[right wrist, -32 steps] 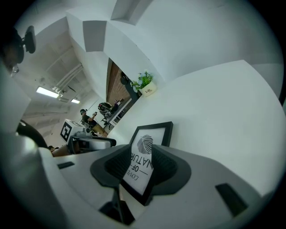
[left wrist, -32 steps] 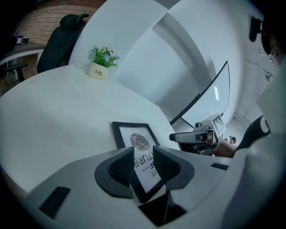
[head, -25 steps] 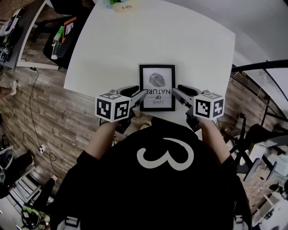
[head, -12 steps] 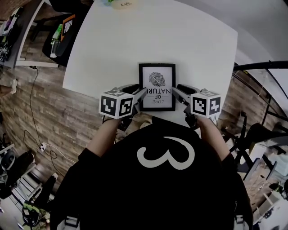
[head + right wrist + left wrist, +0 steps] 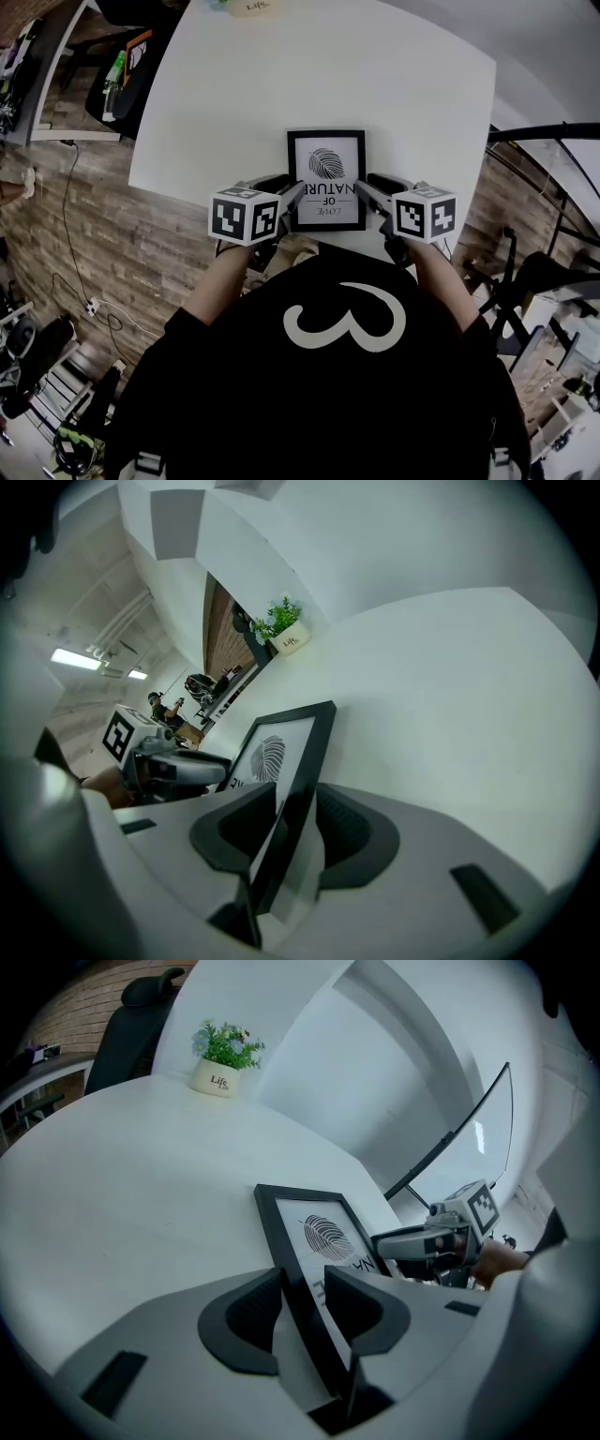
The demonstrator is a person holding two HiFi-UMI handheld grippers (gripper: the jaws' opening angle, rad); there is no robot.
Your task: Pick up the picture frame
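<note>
Two jaw pairs are closed on the picture frame (image 5: pixel 326 180). I read the left gripper (image 5: pixel 302 1288) pinching its left edge and the right gripper (image 5: pixel 286 808) pinching its right edge, both at lower centre of their views. The frame sits near the close edge of the white table (image 5: pixel 394 84), mid-picture in the head view. A potted plant (image 5: pixel 225 1052) stands upper left, well apart.

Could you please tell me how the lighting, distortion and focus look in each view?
Head view: strong fisheye bend, soft even light, the picture frame sharp, no glare on its print. Left gripper view: dark corners, curved table edge, potted plant crisp. Right gripper view: same barrel distortion; ceiling lamp bright at left.
</note>
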